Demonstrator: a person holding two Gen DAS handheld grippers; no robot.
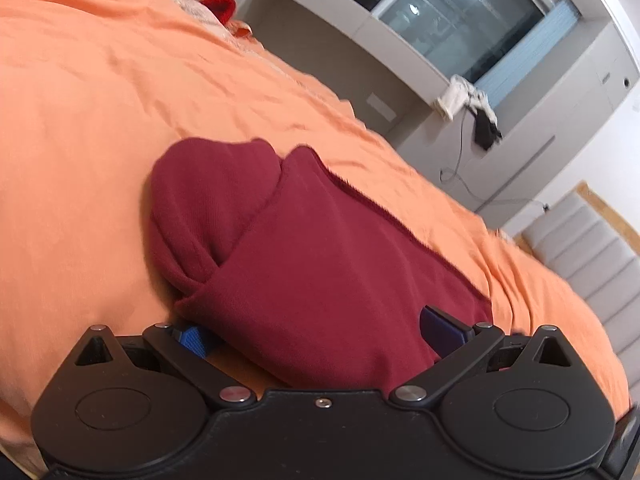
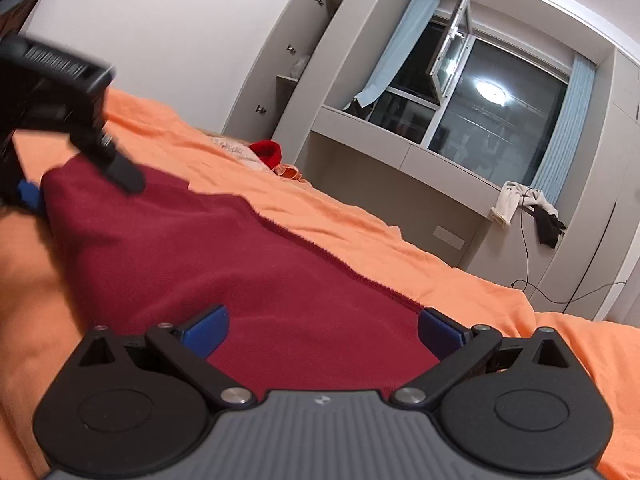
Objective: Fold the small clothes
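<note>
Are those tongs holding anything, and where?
Both tongs, left and right, stand open around the near edge of the dark red garment; a firm hold cannot be told.

Maroon garment (image 1: 320, 264) partly folded, on bedspread

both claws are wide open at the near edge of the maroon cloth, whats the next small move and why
Probably close both on that edge: the maroon garment lies between the pads of the left claw and right claw, on the orange bedsheet, neither gripping.
</note>
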